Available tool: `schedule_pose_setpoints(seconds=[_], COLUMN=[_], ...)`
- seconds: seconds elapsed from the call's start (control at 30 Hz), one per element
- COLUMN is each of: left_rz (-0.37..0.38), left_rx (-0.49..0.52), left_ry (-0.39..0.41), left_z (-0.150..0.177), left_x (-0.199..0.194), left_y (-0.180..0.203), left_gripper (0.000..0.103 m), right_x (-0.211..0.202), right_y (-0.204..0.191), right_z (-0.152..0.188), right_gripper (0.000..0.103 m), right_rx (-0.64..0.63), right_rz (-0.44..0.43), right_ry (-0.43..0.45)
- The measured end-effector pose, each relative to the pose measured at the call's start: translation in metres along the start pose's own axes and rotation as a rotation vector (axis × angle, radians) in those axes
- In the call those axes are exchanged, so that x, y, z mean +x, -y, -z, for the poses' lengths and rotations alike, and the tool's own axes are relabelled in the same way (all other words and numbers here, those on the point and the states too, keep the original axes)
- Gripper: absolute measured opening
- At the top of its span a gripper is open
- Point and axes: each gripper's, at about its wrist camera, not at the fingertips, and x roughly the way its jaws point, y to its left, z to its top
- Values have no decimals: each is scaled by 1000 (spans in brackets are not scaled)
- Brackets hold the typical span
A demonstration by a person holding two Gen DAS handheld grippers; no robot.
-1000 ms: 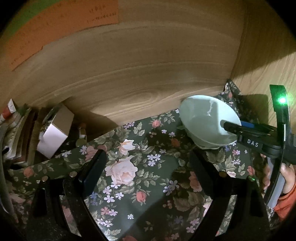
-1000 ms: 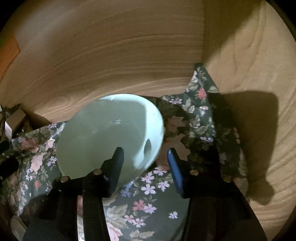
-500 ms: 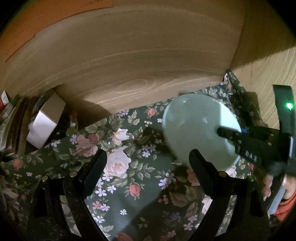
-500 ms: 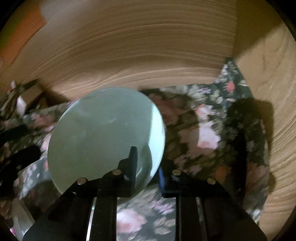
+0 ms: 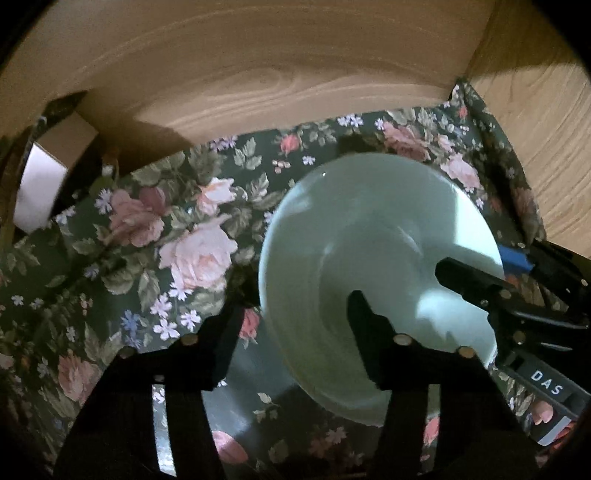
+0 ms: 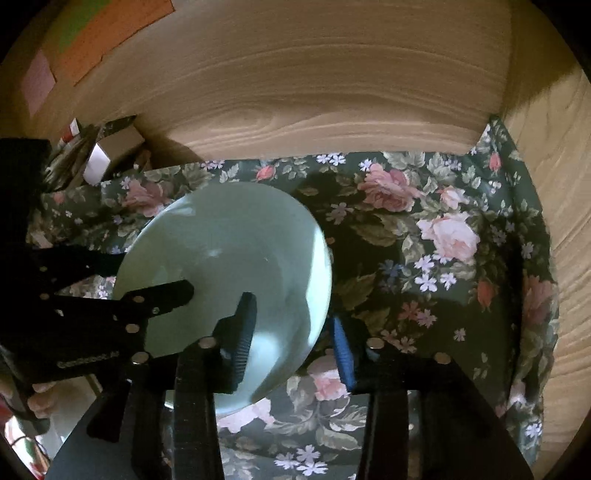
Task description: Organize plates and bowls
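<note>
On the left, the left tool straddles the near-left rim of the pale green bowl, its jaws closing, pads not yet clearly pressing. The bowl sits tilted on the floral cloth covering the worktop. To the right, the right tool straddles the bowl's right rim, jaws opening. This looks like a handover; no stack shows, so organizing seems barely begun. Only the right view shows coloured paper on the far wall.

Pale-green bowl – dark floral cloth w/ pink roses – tan woodgrain wall
</note>
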Motion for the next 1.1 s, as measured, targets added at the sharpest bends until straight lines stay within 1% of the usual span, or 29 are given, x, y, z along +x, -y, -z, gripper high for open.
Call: schedule_pose_setpoints(seconds=[0.07, 0.1, 0.13, 0.17, 0.2, 0.23, 0.3, 0.43, 0.57, 0.9, 1.1], left_rz=[15, 19, 19, 21, 31, 40, 38, 27, 27, 23, 12], left_rx=[-7, -11, -13, -16, -16, -17, -23, -26, -23, -58, -73], left_ry=[-17, -27, -25, -21, -21, -24, -25, -9, 20, 136, 181], left_z=[1, 1, 1, 1, 1, 0, -1, 0, 4, 20, 38], left_x=[3, 5, 6, 5, 5, 6, 4, -1, -16, -75, -106], left_y=[-1, -1, -1, -1, -1, 0, 0, 2, 0, -13, -20], left_gripper=[41, 38, 37, 33, 30, 23, 23, 23, 23, 23, 23], right_x=[0, 3, 14, 16, 17, 17, 16, 12, -1, -43, -67], right_y=[8, 8, 16, 16, 15, 14, 13, 13, 11, -11, -29], right_z=[-3, -3, -11, -12, -11, -12, -13, -15, -15, -13, -9], right_gripper=[36, 36, 36, 35, 32, 28, 28, 26, 25, 25, 25], right_rx=[5, 7, 9, 10, 12, 11, 15, 42, 47, 21, -3], right_rz=[-11, -13, -18, -24, -29, -26, -11, -20, -32, -53, -62], right_ry=[-17, -20, -25, -30, -30, -28, -17, 7, 44, 136, 179])
